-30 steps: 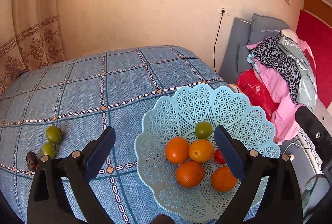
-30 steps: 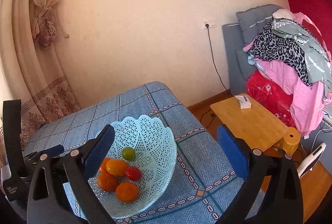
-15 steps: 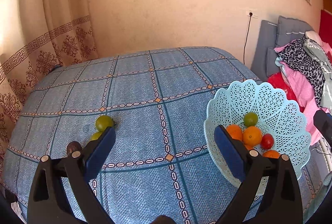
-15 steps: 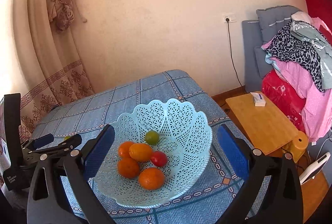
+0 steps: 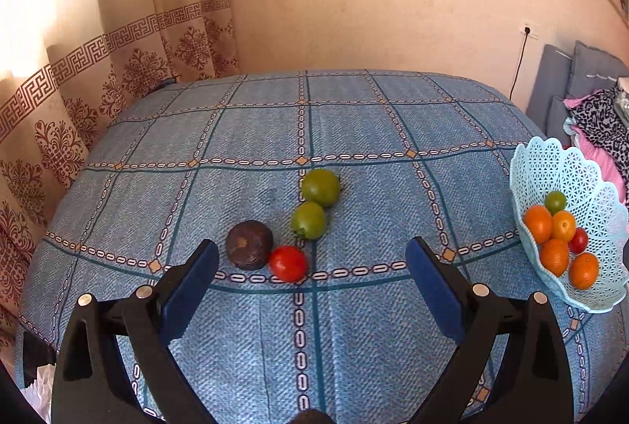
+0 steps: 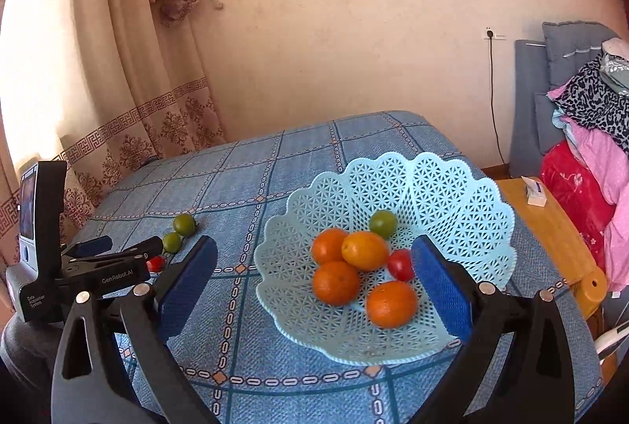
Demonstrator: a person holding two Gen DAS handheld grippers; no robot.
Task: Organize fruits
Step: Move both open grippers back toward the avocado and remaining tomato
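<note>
In the left wrist view, two green fruits (image 5: 320,187) (image 5: 309,220), a dark brown fruit (image 5: 249,245) and a red tomato (image 5: 288,263) lie together on the blue checked tablecloth (image 5: 354,125). My left gripper (image 5: 310,290) is open and empty, just short of them. A light blue lattice basket (image 6: 452,196) holds several oranges (image 6: 337,282), one green fruit (image 6: 383,223) and a red tomato (image 6: 400,264). My right gripper (image 6: 314,290) is open and empty above the basket's near side. The left gripper (image 6: 118,247) also shows at the left of the right wrist view.
A patterned curtain (image 5: 78,78) hangs left of the table. A wooden side table (image 6: 550,227) with a small box stands at the right, beside a pile of clothes (image 6: 589,133) on grey cushions. A wall socket with a cable (image 6: 491,34) is behind.
My left gripper has swung left from the basket to face the loose fruits. My right gripper has turned left and closer, bringing the basket to the centre of its view.
</note>
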